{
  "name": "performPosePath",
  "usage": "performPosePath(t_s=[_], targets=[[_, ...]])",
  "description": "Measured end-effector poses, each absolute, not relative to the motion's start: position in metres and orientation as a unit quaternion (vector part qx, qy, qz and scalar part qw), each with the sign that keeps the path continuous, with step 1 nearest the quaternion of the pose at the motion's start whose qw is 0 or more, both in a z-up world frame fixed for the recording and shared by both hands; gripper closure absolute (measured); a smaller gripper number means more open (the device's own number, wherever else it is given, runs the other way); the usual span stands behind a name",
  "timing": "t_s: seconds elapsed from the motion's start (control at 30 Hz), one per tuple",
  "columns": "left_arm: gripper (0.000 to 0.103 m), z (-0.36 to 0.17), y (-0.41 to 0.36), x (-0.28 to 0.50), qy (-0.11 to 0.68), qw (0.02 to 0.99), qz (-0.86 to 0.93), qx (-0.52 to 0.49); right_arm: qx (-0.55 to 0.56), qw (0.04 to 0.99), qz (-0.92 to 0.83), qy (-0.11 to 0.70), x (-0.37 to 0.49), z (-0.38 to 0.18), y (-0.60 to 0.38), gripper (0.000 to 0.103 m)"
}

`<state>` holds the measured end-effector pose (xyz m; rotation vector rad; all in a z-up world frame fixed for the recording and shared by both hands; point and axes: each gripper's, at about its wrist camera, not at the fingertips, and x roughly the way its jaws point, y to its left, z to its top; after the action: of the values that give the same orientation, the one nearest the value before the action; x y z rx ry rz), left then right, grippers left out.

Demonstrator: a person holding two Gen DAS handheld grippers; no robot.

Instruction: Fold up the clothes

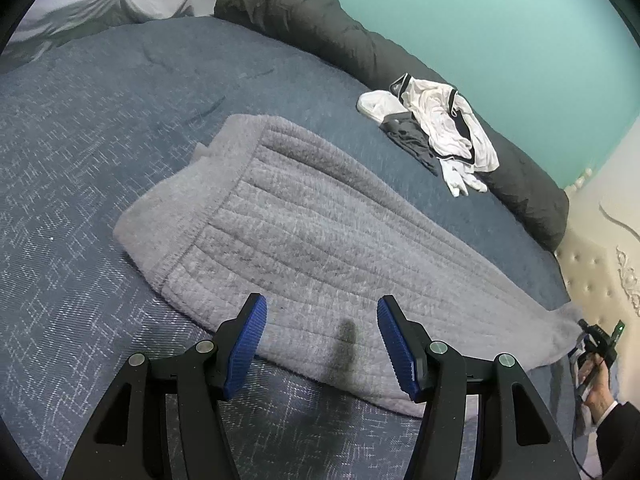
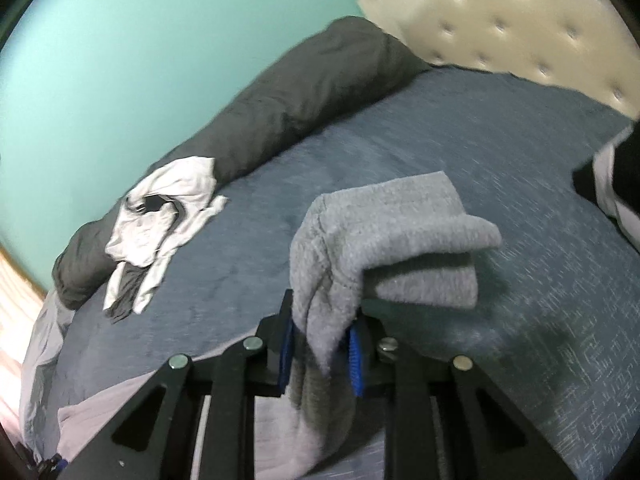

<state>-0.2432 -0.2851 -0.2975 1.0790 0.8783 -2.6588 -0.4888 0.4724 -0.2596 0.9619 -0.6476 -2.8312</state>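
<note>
A grey ribbed fleece garment (image 1: 304, 236) lies spread across the blue bedspread (image 1: 80, 152). My left gripper (image 1: 322, 344) is open and empty, its blue pads hovering over the garment's near edge. My right gripper (image 2: 322, 344) is shut on one end of the grey garment (image 2: 372, 240) and holds it lifted, the cloth bunched and draping over the jaws. In the left wrist view the right gripper (image 1: 596, 340) shows small at the far right, at the garment's end.
A pile of white and black clothes (image 1: 440, 128) lies at the far side, also in the right wrist view (image 2: 160, 216). A dark grey rolled duvet (image 1: 360, 48) runs along the teal wall. A cream tufted headboard (image 2: 520, 12) borders the bed.
</note>
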Motion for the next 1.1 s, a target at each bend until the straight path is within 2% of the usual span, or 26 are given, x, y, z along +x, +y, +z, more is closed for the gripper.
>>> performPosePath(t_s=[0.53,0.93,1.1], targets=[[0.041,-0.287,-0.299,-0.223,0.292,0.076,-0.891,0.341,0.301,0.128,-0.931,-0.162,-0.466,-0.185,0.363,0.082],[0.041,-0.29,-0.309,-0.217,0.291,0.079,-0.89,0.342,0.311,0.18,-0.926,-0.117,-0.455,-0.162,0.256,0.082],[0.041,-0.289,-0.315,-0.212,0.302,0.08,-0.889,0.336,0.311,0.204,-0.925,-0.07,-0.45,-0.153,0.197,0.082]])
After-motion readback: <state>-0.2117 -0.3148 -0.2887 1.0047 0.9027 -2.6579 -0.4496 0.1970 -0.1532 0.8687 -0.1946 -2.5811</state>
